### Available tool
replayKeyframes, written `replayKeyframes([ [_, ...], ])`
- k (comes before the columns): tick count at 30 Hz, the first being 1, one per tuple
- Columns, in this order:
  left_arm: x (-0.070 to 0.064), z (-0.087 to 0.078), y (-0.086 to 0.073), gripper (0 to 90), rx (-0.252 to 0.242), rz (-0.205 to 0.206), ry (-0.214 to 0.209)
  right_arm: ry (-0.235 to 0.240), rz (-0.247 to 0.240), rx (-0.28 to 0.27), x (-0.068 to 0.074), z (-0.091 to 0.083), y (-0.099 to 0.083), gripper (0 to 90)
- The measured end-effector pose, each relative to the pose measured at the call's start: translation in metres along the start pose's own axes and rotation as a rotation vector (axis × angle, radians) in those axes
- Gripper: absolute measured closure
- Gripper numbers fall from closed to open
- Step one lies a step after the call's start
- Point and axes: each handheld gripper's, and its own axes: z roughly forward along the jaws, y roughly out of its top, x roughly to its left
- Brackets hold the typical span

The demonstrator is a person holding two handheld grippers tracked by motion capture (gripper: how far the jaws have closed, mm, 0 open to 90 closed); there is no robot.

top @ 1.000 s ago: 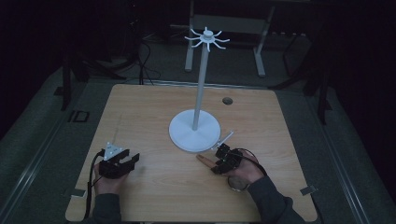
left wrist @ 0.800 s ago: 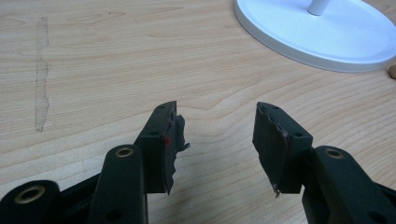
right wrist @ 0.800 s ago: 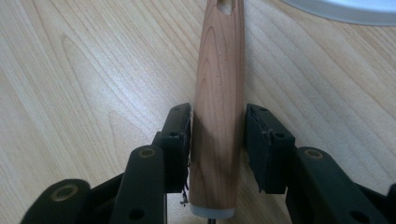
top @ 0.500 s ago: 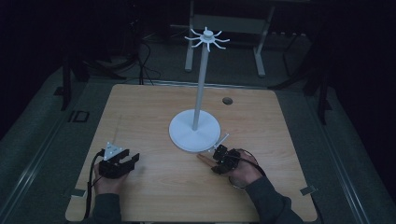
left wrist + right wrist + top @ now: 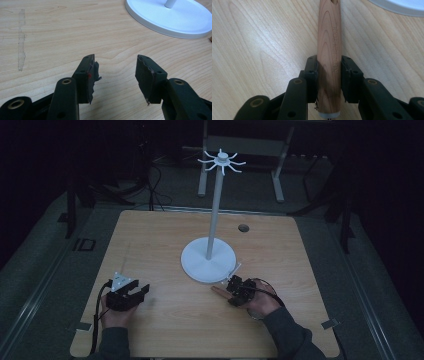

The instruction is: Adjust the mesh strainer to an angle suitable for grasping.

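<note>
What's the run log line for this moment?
right gripper: shut on wooden handle | left gripper: open, idle | white stand: upright

Wooden table (image 5: 165, 240), small dark grommet hole (image 5: 243, 227), grey metal frame (image 5: 240, 150) behind

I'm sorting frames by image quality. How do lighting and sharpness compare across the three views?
High view: dim, surroundings nearly black, only the table and white stand read clearly. Left gripper view: bright and even, wood grain sharp, open left gripper slightly soft. Right gripper view: bright, soft glare on the tabletop, wooden handle sharp between the right gripper fingers.
</note>
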Motion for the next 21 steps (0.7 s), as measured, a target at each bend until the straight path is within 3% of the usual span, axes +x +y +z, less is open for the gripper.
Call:
replayKeyframes([
  [4, 0.0, 0.0, 0.0, 50.5, 0.0, -0.003, -0.001, -0.014, 0.012, -0.013, -0.001, -0.002, -0.001, 69.4],
  [21, 0.0, 0.0, 0.0, 50.6, 0.002, -0.001, 0.004, -0.035, 0.098, -0.155, -0.014, -0.02, -0.01, 69.4],
])
